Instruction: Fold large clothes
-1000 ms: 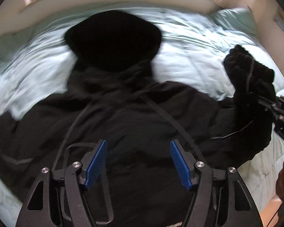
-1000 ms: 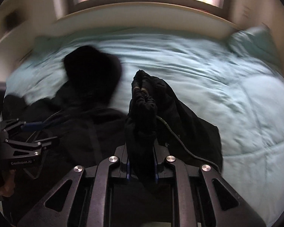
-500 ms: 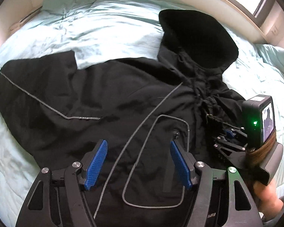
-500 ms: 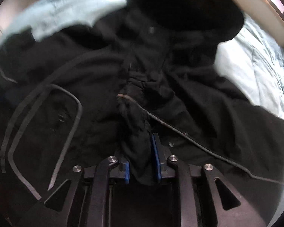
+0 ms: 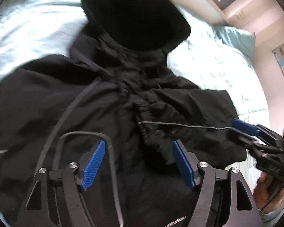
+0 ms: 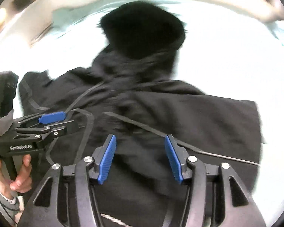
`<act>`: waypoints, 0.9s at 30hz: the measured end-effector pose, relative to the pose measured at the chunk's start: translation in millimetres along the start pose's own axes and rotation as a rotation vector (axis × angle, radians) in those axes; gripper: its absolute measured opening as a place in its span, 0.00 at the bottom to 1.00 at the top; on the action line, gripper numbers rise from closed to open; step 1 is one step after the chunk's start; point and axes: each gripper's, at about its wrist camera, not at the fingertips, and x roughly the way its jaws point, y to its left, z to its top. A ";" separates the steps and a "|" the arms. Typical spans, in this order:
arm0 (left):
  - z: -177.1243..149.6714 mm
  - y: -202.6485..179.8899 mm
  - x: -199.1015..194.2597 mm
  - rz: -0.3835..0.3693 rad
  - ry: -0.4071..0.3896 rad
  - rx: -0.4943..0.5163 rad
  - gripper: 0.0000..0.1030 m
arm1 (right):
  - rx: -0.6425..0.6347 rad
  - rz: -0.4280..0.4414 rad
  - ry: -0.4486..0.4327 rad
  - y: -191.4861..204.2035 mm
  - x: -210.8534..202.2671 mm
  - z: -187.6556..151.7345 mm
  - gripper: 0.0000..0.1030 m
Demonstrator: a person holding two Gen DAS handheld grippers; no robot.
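Progress early | right sleeve [image 5: 189,113] lies across jacket [image 6: 179,113] on bed [image 5: 217,66] | my left hand-held gripper [image 5: 138,162] and right hand-held gripper [image 6: 140,157] opening, empty | left sleeve, body unfolded

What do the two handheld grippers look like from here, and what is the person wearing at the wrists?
Both the left gripper and right gripper have black linkage frames with silver pivot bolts and ribbed blue finger pads. White lettering marks the left gripper's body. A thin black cable trails below the left hand. Grey sleeve cuffs show at both wrists.
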 end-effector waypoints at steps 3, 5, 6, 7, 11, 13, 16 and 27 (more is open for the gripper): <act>10.8 0.9 31.5 -0.033 0.040 -0.037 0.73 | 0.048 -0.063 0.015 -29.3 2.3 -1.7 0.54; 17.1 0.5 52.7 -0.021 0.062 -0.046 0.72 | 0.085 -0.079 0.034 -49.5 4.6 -4.9 0.54; 19.9 -2.0 59.2 -0.003 0.066 -0.040 0.72 | 0.098 -0.087 0.040 -55.9 5.1 -7.9 0.54; 22.4 -5.3 62.7 0.007 0.058 -0.030 0.68 | 0.109 -0.101 0.046 -61.0 7.8 -9.4 0.54; 28.1 -18.5 62.0 0.031 0.041 0.017 0.26 | 0.136 -0.103 0.059 -70.0 10.5 -13.9 0.54; 26.6 -22.0 49.5 0.024 0.009 0.020 0.23 | 0.133 -0.105 0.054 -67.5 10.0 -13.1 0.54; 25.2 -18.5 16.3 -0.019 -0.042 -0.018 0.21 | 0.117 -0.101 0.037 -64.5 -1.9 -10.5 0.54; 5.6 57.2 -93.5 0.224 -0.218 -0.046 0.19 | 0.063 -0.069 0.006 -41.8 -12.3 -2.2 0.54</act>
